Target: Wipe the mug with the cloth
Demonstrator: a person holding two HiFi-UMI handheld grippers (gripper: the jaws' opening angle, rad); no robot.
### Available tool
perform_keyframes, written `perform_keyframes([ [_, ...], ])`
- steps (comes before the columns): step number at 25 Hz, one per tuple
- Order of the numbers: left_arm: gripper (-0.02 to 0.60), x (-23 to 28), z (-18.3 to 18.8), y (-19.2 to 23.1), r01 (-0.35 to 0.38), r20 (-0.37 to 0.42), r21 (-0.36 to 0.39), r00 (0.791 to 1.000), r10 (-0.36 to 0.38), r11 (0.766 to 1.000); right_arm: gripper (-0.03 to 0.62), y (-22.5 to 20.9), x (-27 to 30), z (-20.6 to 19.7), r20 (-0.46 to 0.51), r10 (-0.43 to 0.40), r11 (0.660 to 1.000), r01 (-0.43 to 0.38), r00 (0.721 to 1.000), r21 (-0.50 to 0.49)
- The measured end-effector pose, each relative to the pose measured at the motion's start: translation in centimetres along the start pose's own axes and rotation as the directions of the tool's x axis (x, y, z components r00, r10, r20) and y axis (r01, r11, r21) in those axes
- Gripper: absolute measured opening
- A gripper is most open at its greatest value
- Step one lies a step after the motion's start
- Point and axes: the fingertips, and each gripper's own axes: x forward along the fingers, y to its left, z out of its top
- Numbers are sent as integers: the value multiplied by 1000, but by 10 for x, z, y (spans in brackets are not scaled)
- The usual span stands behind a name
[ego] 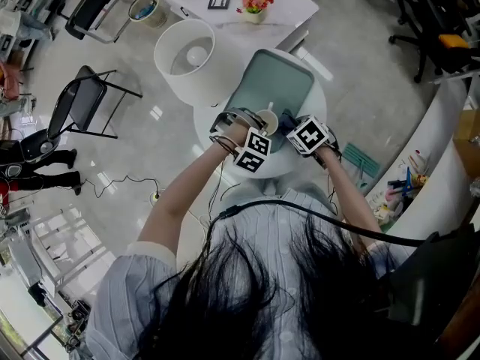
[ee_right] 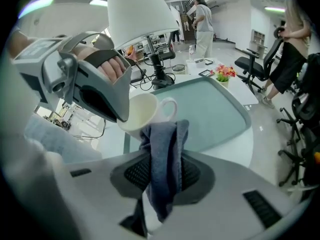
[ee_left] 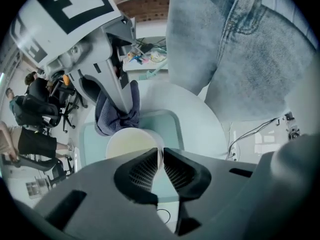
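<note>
Mug (ee_right: pixel 145 111), cream-white with a loop handle, held tilted over a pale green tray (ego: pixel 279 77) with a grey-blue cloth (ee_right: pixel 162 174) against it.

Your left gripper (ee_left: pixel 161 156) has its jaws closed on the mug's thin wall, one pad inside the rim and one outside. Your right gripper (ee_right: pixel 162 156) is clamped on the cloth, which bunches upward between the pads, meets the mug's outer side near the handle, and trails below the jaws. The mug's inside looks plain and pale. The tray lies on a round white table (ego: pixel 204 130), and a large white lampshade (ego: pixel 184 58) stands just beside it. A folding chair (ego: pixel 84 103) stands well apart on the shiny floor. From the right gripper view, the left gripper covers part of the rim and the cloth hides the mug's lower side.
</note>
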Motion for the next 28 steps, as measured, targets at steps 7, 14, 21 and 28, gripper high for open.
perform_keyframes([
  [7, 58, -15, 6, 12, -28, 99, -391, 992, 72, 920, 94, 0, 1, -3, 15, 9, 999, -10, 1000, 50],
  [14, 104, -25, 17, 33, -77, 92, -744, 972, 216, 664, 94, 1, 1, -2, 28, 15, 997, -17, 1000, 81],
  [21, 104, 1, 12, 36, -195, -100, -868, 970, 223, 457, 94, 3, 3, -4, 43, 15, 993, -20, 999, 117],
  [28, 61, 11, 14, 32, -193, -91, -798, 975, 202, 570, 94, 6, 4, -4, 66, 27, 985, -38, 997, 168],
])
